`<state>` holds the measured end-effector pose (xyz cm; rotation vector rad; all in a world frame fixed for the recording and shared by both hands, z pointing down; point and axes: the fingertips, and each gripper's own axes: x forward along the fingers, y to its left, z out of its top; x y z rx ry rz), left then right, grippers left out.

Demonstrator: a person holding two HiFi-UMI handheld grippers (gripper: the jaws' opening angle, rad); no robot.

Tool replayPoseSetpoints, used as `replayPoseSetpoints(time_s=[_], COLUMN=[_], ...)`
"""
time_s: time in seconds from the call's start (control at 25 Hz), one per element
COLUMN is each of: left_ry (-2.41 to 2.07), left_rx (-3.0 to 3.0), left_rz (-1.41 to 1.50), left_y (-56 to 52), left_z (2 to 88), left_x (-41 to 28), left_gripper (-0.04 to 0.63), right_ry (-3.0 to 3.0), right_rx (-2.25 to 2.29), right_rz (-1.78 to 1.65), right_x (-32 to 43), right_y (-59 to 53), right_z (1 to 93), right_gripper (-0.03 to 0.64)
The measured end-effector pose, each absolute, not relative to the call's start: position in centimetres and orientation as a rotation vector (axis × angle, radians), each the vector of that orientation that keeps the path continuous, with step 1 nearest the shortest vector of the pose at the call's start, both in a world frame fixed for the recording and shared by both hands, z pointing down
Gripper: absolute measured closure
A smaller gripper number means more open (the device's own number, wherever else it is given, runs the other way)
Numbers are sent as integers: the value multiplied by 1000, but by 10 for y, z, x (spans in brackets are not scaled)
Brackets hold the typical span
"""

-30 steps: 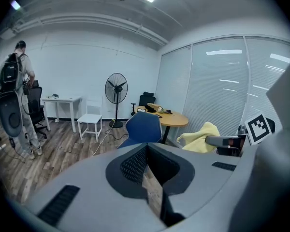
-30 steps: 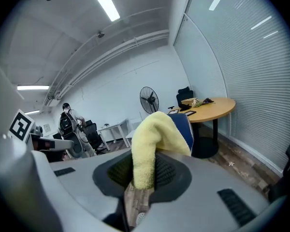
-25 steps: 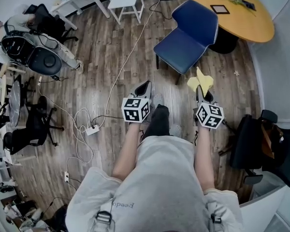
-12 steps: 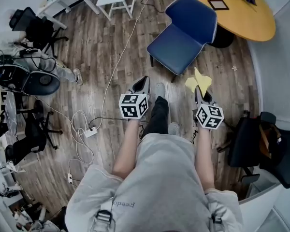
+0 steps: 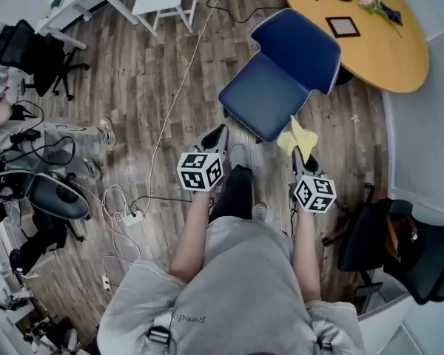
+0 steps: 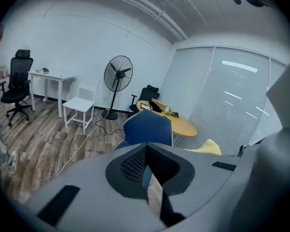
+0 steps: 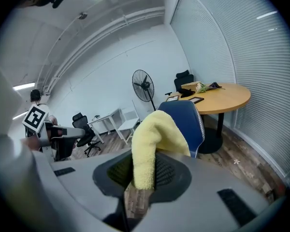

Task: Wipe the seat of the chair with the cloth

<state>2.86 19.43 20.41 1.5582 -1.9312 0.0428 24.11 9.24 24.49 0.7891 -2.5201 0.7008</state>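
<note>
Head view, chair (image 5: 277, 76): blue, on the wood floor, back toward the round table (image 5: 385, 50); seat (image 5: 259, 106) bare and facing the person
Head view, cloth (image 5: 297, 137): yellow, standing up out of the right gripper (image 5: 302, 157); its upper fold overlaps the seat's near right edge in this view; contact cannot be told from above
Head view, left gripper (image 5: 216, 135): held level with the right one, just short of the seat's front corner; carries nothing
Head view, change: over the last second the chair has drawn closer and grown in frame; the cloth, which hung short of the seat, now reaches its edge; both grippers keep their spacing; so the walk-up looks all but finished and no wiping has begun
Left gripper view, jaws: left gripper (image 6: 146, 151) has its pads pressed together at the tips, nothing between; chair (image 6: 147, 127) dead ahead; cloth (image 6: 208, 148) shows as a yellow corner at the right
Left gripper view, room: fan (image 6: 117, 74) and round table (image 6: 176, 122) behind the chair
Right gripper view, jaws: right gripper (image 7: 144, 170) pinching the cloth (image 7: 152, 139), which rises between the pads and flops forward
Right gripper view, target: chair (image 7: 186, 120) just behind the cloth, back upright
Next, judged: lower the cloth flat onto the seat, then stroke across it; the loose fold may bunch unless pressed down
</note>
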Motion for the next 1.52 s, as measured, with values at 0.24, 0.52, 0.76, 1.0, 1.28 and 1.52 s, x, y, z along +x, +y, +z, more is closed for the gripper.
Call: replayPoseSetpoints(time_s=[0.24,0.52,0.76,1.0,1.28,1.52], left_ry=[-1793,-1649,-1612,-1575,-1549,-1564], left_rx=[1526,1515,1540,1585,1567,1499], left_rz=[25,75,85,188,217,248], left_y=[139,114,80,46,21,2], left_z=[265,358,443,508,578,623], left_x=[-8,-33,-69,-80,-80,-89], left_gripper=[569,569,569,569,569,569], right_ry=[-2419,-2295,-2317,-2334,-2347,-2275], right_rx=[789,758,733,727,803,740], right_rz=[925,929,842,752,663,296], right_x=[193,135,88,69,59,20], right_y=[61,30,-17,-55,-118,-185], right_z=[295,387,457,512,537,558], right_gripper=[540,540,540,540,538,537])
